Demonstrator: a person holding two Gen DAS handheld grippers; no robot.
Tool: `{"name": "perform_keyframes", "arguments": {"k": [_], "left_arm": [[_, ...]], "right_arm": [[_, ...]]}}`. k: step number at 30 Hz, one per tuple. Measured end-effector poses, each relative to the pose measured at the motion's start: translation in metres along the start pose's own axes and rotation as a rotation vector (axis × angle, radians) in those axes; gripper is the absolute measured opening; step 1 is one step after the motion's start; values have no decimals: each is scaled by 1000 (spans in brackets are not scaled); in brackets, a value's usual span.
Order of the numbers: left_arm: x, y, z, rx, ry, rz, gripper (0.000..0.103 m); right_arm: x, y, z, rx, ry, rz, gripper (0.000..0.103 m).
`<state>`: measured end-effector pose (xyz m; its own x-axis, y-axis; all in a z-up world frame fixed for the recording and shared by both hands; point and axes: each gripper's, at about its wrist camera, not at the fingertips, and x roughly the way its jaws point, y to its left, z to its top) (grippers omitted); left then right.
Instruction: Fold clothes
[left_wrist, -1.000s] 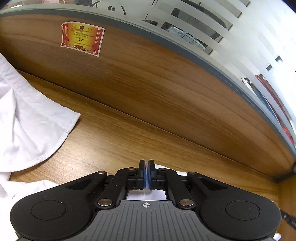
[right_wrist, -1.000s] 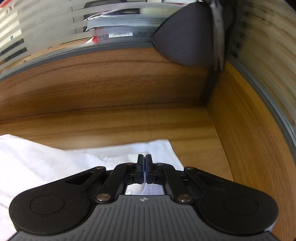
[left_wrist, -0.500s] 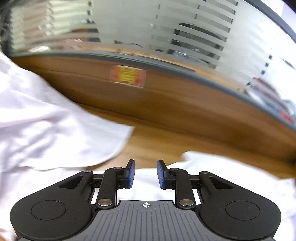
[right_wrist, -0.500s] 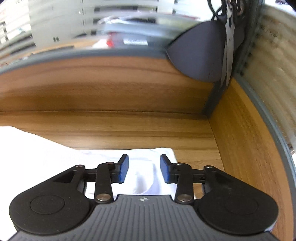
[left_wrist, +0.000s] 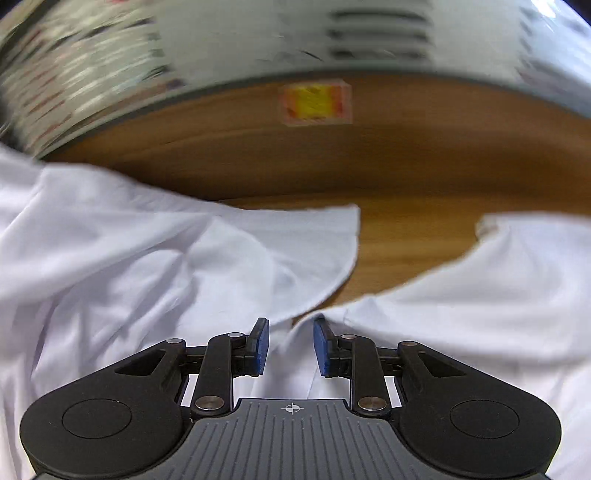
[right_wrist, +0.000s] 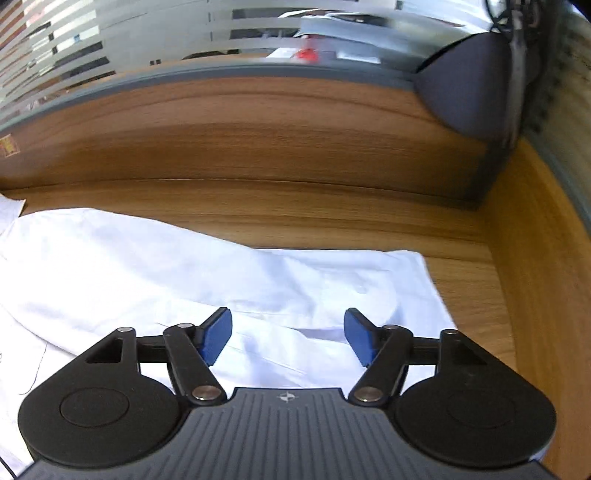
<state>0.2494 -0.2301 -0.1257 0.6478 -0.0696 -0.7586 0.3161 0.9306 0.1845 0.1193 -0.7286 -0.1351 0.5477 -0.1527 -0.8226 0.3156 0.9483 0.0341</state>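
1. Left tongs (left_wrist: 290, 343) are standing narrowly parted with nothing pinched, after opening a moment ago; white cloth is lying under the gap, but the blue pads are not pressing on it.
2. Right tongs (right_wrist: 288, 334) are gaping wide, jaws having just been opening, and they too are gripping nothing; the cloth is showing between and beneath them, untouched as far as I can tell.
3. Down on the wooden bench (right_wrist: 369, 221), the white shirt (right_wrist: 155, 266) is lying spread and rumpled, reaching from the near side towards the wooden back panel (left_wrist: 424, 155).
4. From the left view, a curved flap (left_wrist: 295, 251) is sitting just ahead and left of the tongs, with another white portion (left_wrist: 498, 295) off to the right and bare bench between them.
5. From the right view, the shirt's squared-off end (right_wrist: 413, 273) is resting just ahead and right of the tongs, short of the corner.
6. Handling, I'm judging: light, soft, floppy fabric that is going to sag and crease.
7. Best holds, I'd say, are the hems and corners, pinched at matching spots so the fold is landing even.
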Motion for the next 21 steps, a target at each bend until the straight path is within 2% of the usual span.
{"name": "perform_keyframes", "arguments": {"k": [2,5,6,7,10,14,17,20,21], "left_arm": [[3,-4,-4,58,2,-12,28],[0,-7,-7,77,-19,-14,27],[-1,-9,-8,91,-26,-5,10],[-5,-11,-9,108,-44,15,5],[-22,-15,-16,133,-104,74,4],[-32,-12,-23,89,-117,138,4],[-26,-9,-28,75,-59,166,3],[-13,7,-42,-29,39,210,2],[-14,11,-43,-57,41,208,2]], "right_arm": [[6,4,3,-4,7,6,76],[14,8,7,-7,14,13,79],[17,8,7,-6,19,15,79],[20,9,8,-4,27,15,79],[27,8,7,2,51,-14,79],[36,3,1,17,71,-47,75],[42,5,-3,5,82,-63,74],[46,6,-2,15,83,-74,75],[47,6,0,21,90,-75,75]]}}
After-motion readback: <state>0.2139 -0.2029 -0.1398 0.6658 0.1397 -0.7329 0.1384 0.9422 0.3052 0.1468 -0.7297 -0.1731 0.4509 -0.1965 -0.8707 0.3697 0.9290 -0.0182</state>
